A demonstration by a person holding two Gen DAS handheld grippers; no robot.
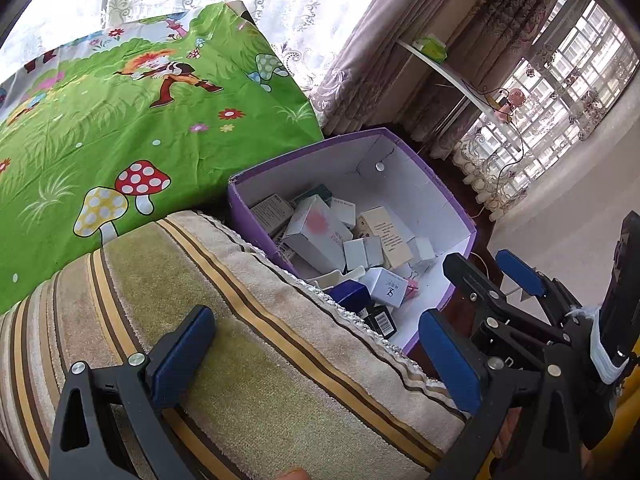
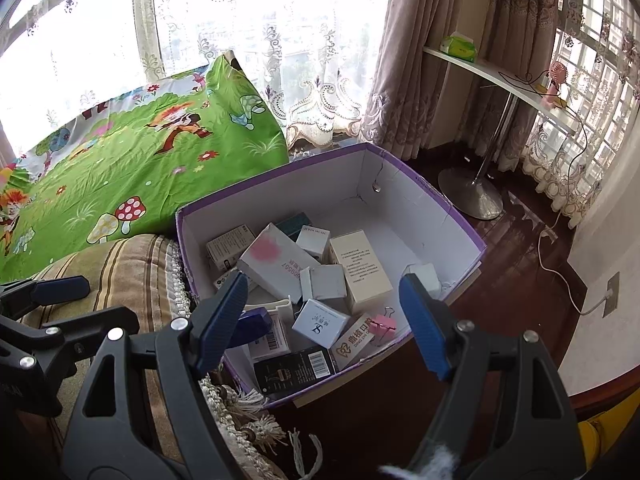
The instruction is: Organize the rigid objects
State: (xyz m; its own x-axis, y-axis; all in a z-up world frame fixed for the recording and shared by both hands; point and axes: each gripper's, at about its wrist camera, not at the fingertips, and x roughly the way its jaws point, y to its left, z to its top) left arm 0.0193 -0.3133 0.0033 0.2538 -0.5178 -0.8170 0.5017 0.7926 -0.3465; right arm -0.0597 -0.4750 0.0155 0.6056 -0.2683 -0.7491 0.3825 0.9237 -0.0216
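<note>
Both grippers hang spread with nothing between the pads. The left gripper [image 1: 316,356] sits over the striped cushion [image 1: 248,332], just left of the purple box [image 2: 460,220]; the right gripper [image 2: 324,320] hovers over the box's near half.

Only the left wrist view shows the cushion top as one bare run from the near edge up to the green cartoon sheet [image 1: 132,120]. It also catches the right gripper at the box's near right corner. The cushion's fringed edge hides the box's near left floor there.

Only the right wrist view shows the whole box floor: small cartons [image 2: 280,260] piled left and near, with a tall cream carton [image 2: 362,268] mid-box and a black barcode carton [image 2: 296,366] against the near wall. A pink binder clip [image 2: 382,324] lies by the near right wall. It also shows the dark wood floor [image 2: 512,280] to the right, a white cable [image 2: 560,272] running to a wall socket, and a round stand base [image 2: 470,192] beyond the box.

Open room: the far right part of the box floor is bare white. The box's left wall is touching the cushion's fringe. The right and near walls face open floor.
</note>
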